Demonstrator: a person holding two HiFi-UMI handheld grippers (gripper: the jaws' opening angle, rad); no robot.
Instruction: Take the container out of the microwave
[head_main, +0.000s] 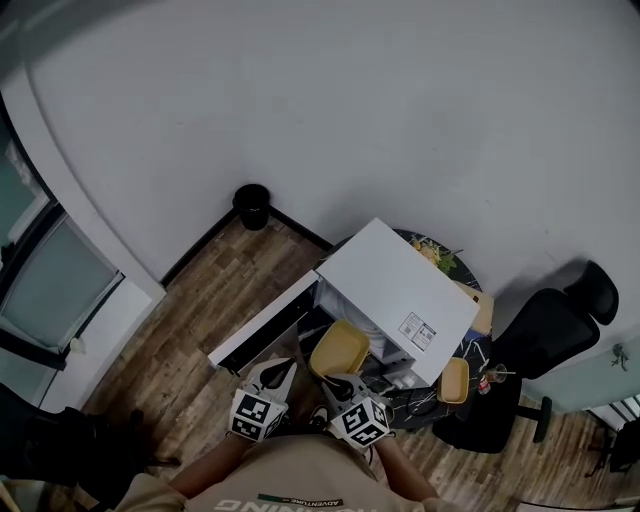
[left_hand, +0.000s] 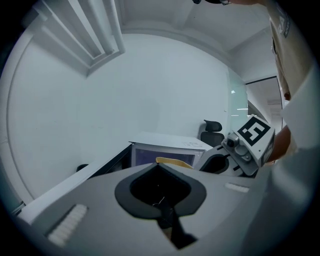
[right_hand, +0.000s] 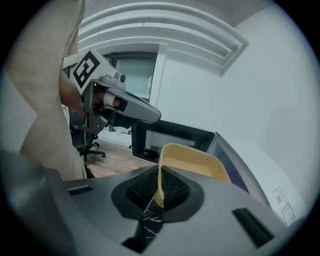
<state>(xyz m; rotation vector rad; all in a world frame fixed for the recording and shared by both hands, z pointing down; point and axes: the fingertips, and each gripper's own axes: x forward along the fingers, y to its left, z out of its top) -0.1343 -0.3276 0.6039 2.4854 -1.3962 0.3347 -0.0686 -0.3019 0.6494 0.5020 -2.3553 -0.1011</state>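
The container (right_hand: 194, 162), a shallow yellow tray, is held in the air just in front of the mouth of the microwave (head_main: 395, 285). In the head view it is judged to be clear of the cavity, or very nearly so. Its near rim is pinched edge-on between the ribbed pads of the right gripper (right_hand: 159, 194). From that grip the tray's long axis runs forward and away from the jaws, toward the oven.

The door (head_main: 262, 325) is swung open to the left. The left gripper (head_main: 277, 373) is positioned just beside the tray, between it and the door. Its jaws are pressed together and nothing is held between them.

Only one edge of the tray is supported, so the far end is liable to droop. The withdrawal is to be made along the long axis, straight back toward the person, with the tray kept level.

A second yellow piece (head_main: 453, 380) lies on the table (head_main: 420, 405) to the right of the oven. An office chair (head_main: 545, 335) stands beyond it.
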